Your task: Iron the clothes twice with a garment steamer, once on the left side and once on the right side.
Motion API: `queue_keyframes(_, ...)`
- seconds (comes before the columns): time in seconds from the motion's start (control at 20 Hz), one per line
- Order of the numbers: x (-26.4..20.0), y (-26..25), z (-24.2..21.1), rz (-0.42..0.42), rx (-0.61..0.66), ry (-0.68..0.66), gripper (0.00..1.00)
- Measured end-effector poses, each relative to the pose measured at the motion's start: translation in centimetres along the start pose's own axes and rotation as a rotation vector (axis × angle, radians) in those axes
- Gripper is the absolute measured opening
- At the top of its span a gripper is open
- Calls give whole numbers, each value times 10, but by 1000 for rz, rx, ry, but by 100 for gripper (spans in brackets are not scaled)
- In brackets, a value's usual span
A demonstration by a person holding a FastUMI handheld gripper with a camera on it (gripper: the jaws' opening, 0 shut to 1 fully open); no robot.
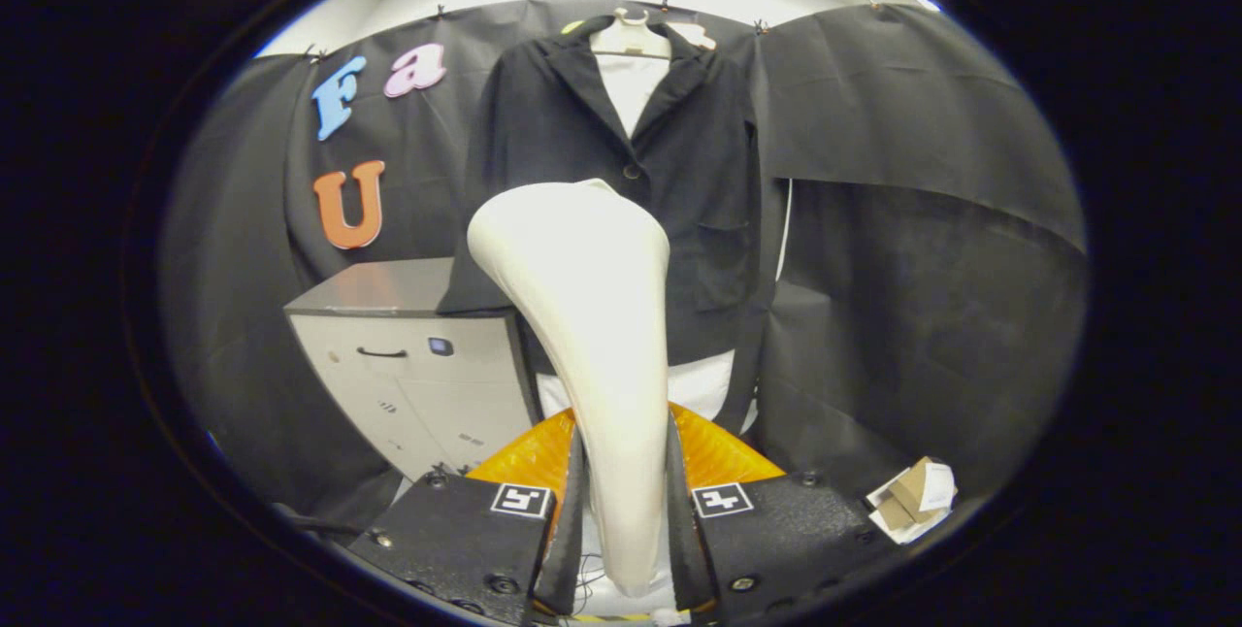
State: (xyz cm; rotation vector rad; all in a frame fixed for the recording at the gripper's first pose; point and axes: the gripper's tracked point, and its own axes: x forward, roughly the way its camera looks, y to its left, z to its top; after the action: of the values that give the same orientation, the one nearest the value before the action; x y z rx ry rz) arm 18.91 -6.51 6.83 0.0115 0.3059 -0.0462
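A cream garment steamer (582, 297) stands up between my fingers, its narrow handle pinched by both and its wide head rising ahead of them. My gripper (626, 501) is shut on that handle. Beyond the steamer head a black jacket (679, 151) hangs on a pale hanger (631, 33) over a white shirt (631, 88), against the black cloth wall. The steamer head covers the jacket's lower left front. I cannot tell how far the head is from the cloth.
A grey cabinet (417, 365) with a dark handle stands to the left of the jacket, below its sleeve. A small cardboard box with white paper (912, 501) lies on the floor to the right of my fingers. Black cloth (922, 248) drapes the right side.
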Motion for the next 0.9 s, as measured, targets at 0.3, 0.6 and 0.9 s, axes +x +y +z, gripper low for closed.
queue_keyframes(0.3,-54,35,-8,25,-15,-22,40)
queue_keyframes(0.6,-68,50,-15,41,-25,-23,40)
queue_keyframes(0.9,-74,52,-22,43,-29,-15,40)
